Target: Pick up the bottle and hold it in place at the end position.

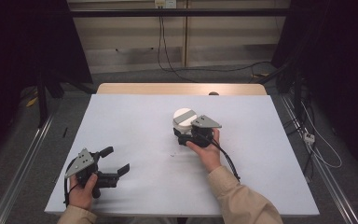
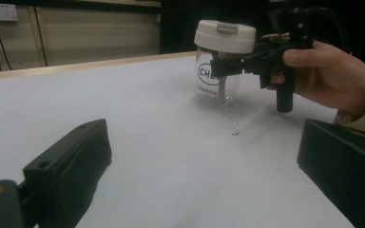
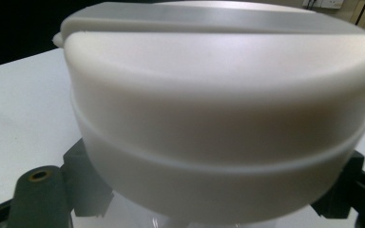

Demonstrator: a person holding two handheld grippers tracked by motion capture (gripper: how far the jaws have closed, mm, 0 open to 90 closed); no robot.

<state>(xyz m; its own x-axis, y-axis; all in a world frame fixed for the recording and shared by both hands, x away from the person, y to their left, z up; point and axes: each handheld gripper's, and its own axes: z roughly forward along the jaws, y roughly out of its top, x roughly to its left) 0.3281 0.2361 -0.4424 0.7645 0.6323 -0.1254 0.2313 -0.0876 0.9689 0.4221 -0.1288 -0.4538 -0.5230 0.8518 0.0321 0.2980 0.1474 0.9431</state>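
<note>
The right gripper (image 1: 185, 132) is clamped on a clear glass jar with a wide white plastic lid (image 1: 184, 121), its black jaws closed on the glass just under the lid's rim. In the left gripper view the jar (image 2: 218, 71) stands upright on the white table (image 2: 161, 156) with the jaws of the right gripper (image 2: 223, 64) pressed to its sides just below the lid — dark lettering shows on the glass under them. In the right gripper view the lid (image 3: 218, 109) sits right in front of the camera, with a grey flat strip across its top and the black jaws flanking the jar beneath it. The left gripper (image 1: 115, 160) rests well apart from the jar, near the table's (image 1: 135, 121) near left corner, its jaws spread wide with nothing between them — the jar stands far ahead of its fingers (image 2: 66, 166), off to their right side.
</note>
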